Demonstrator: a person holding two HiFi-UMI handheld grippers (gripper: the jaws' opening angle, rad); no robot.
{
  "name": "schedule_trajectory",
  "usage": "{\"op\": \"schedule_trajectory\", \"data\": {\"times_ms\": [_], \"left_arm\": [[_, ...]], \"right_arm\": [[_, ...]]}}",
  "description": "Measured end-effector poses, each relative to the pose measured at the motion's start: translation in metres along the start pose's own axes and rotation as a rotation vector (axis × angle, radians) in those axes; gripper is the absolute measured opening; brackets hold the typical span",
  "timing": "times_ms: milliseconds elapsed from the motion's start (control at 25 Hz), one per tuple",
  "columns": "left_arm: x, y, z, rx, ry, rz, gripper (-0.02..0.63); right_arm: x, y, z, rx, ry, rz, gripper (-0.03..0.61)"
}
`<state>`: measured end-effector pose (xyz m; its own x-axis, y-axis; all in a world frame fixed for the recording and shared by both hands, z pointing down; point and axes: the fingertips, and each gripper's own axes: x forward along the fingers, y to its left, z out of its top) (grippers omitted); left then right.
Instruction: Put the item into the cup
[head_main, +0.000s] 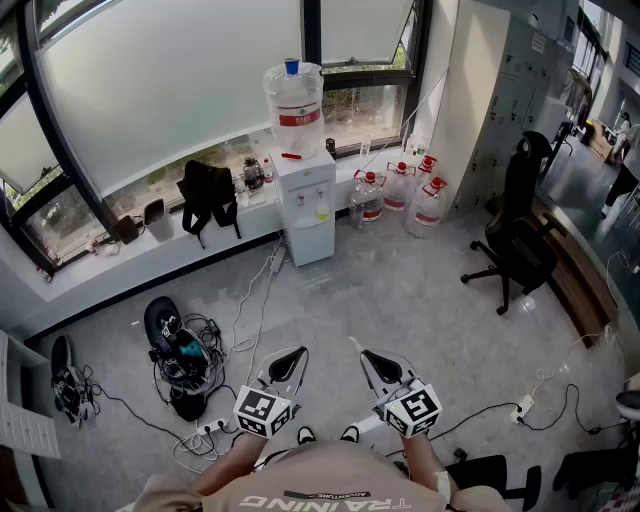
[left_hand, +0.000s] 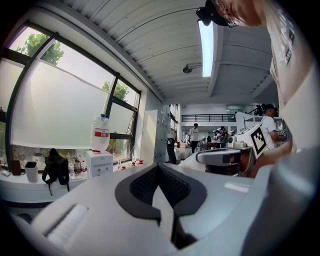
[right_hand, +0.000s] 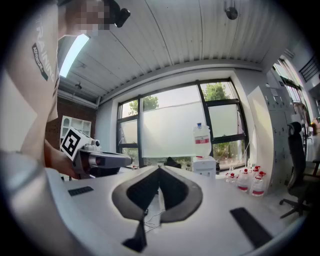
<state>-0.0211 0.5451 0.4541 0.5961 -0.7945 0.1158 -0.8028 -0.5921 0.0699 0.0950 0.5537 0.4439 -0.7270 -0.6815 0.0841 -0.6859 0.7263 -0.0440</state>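
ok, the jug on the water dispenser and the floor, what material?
Jug: clear plastic by the look, see-through with a blue cap. Water dispenser: white, smooth, probably a plastic casing. Floor: grey, seamless, faint sheen, likely concrete or a poured coating; cannot tell which.

From high overhead, the head view looks steeply down at the floor (head_main: 400, 300), facing the window wall (head_main: 170, 80). The gripper views ride low, sighting closely along the left tongs (left_hand: 159, 169) and right tongs (right_hand: 159, 171) toward the same water dispenser (head_main: 305, 205).
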Motion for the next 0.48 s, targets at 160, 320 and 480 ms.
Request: {"op": "schedule_trajectory", "data": {"times_ms": [160,320,480], "left_arm": [[-0.004,0.001,-0.001,-0.007,-0.008,0.018,0.008],[-0.008,0.009,0.002,-0.004,-0.015,0.027,0.008],[-0.011,0.015,-0.002,-0.010,-0.005,0.035,0.008]], "right_arm": [[-0.002,0.006,-0.005,-0.018,0.017,0.014,0.012],[0.005,0.008,-0.006,-0.014,0.018,0.017,0.012],[0.010,0.008,-0.004,-0.015,0.007,0.029,0.012]]}}
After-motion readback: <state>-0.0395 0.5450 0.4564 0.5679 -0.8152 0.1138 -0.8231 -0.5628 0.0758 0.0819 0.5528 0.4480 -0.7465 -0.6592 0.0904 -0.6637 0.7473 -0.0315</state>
